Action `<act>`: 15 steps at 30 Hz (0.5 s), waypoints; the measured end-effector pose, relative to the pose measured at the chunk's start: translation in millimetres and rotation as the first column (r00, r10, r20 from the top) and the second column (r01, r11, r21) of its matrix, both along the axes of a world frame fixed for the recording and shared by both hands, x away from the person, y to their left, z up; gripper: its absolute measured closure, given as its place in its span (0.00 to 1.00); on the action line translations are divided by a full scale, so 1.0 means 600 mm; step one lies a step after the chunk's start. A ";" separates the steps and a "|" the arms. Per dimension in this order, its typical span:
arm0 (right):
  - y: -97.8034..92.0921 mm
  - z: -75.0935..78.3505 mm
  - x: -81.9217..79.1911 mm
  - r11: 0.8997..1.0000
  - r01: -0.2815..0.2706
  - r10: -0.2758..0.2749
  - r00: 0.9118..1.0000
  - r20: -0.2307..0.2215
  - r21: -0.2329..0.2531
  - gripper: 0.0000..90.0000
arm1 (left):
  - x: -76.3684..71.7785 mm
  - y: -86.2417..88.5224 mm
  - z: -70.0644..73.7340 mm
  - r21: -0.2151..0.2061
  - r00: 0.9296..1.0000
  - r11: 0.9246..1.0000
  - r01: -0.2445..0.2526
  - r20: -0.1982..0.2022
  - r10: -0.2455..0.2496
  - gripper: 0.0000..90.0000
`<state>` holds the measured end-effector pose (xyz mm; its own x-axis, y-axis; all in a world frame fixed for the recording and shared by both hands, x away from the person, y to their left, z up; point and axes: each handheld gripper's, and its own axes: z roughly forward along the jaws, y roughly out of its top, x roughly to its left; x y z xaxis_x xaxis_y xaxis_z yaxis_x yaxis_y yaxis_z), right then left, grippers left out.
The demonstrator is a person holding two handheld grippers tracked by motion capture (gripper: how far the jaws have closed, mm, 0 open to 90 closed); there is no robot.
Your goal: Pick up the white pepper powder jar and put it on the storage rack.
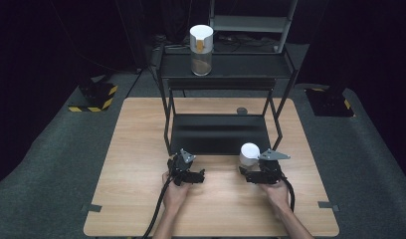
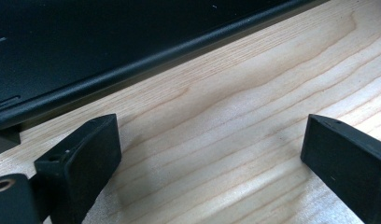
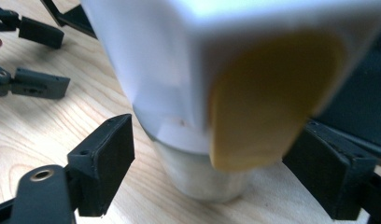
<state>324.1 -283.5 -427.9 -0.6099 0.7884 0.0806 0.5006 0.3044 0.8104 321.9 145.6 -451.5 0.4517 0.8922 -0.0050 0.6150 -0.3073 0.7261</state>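
A small container with a white lid (image 1: 250, 153) stands on the wooden table (image 1: 136, 199) just in front of the black rack's bottom shelf. In the right gripper view its white lid (image 3: 156, 60), yellow tab (image 3: 263, 107) and clear body (image 3: 198, 175) stand close up between the jaws. My right gripper (image 1: 252, 168) (image 3: 209, 168) is open around the container, with a small gap on each side. My left gripper (image 1: 189, 172) (image 2: 209, 154) is open over bare wood and faces the rack's bottom edge (image 2: 132, 70). The right gripper view has it farther off as well (image 3: 39, 58).
The black two-level rack (image 1: 221, 132) stands at the middle of the table. A taller jar with a white lid and a yellow tab (image 1: 201, 50) is on its top shelf. A small dark round thing (image 1: 242, 110) lies behind the rack. Grey carpet surrounds the table.
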 end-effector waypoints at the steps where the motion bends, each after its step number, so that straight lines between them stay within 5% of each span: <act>1: 0.001 0.000 0.001 1.000 -0.001 0.001 1.000 0.002 0.001 0.21 | 0.000 0.000 0.000 0.000 1.000 1.000 0.000 0.000 0.000 0.06; 15: 0.012 -0.001 0.000 1.000 0.006 -0.005 0.999 0.040 -0.011 0.31 | 0.000 0.000 0.000 0.000 1.000 1.000 0.000 0.000 0.000 0.06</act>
<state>324.2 -276.4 -428.4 -0.6082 0.7924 0.0470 0.4693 0.3112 0.8264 321.9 145.6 -451.4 0.4516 0.8922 -0.0052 0.6152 -0.3072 0.7261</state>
